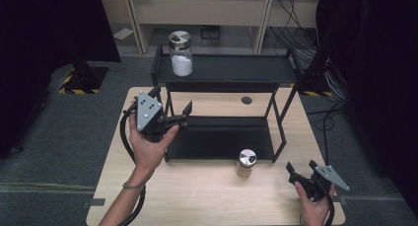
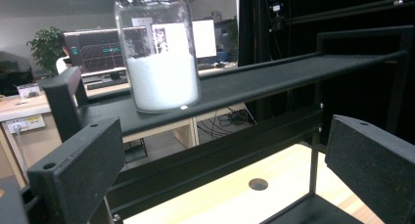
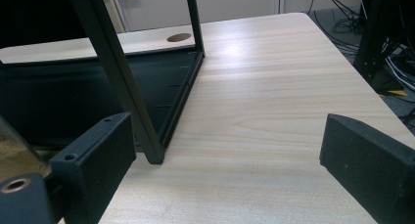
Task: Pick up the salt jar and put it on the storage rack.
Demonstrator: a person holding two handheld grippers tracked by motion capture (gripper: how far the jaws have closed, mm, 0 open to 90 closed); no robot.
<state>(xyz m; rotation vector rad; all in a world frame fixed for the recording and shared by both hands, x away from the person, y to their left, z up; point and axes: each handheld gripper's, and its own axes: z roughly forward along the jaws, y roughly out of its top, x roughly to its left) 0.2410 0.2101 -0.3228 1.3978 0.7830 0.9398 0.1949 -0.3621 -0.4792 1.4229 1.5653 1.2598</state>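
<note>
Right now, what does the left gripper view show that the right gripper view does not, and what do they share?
Left gripper view: the jar of white powder standing on the rack's top shelf, with monitors behind. Right gripper view: the rack's front leg standing on the table, the lower shelf, and cables on the floor past the table's edge. Both: open black jaws, the black rack, the wooden table and its round hole.

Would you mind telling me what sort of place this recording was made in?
Probably an office turned lab: computer monitors on a desk behind, trailing cables on grey carpet, and a wooden table carrying a black rack.
</note>
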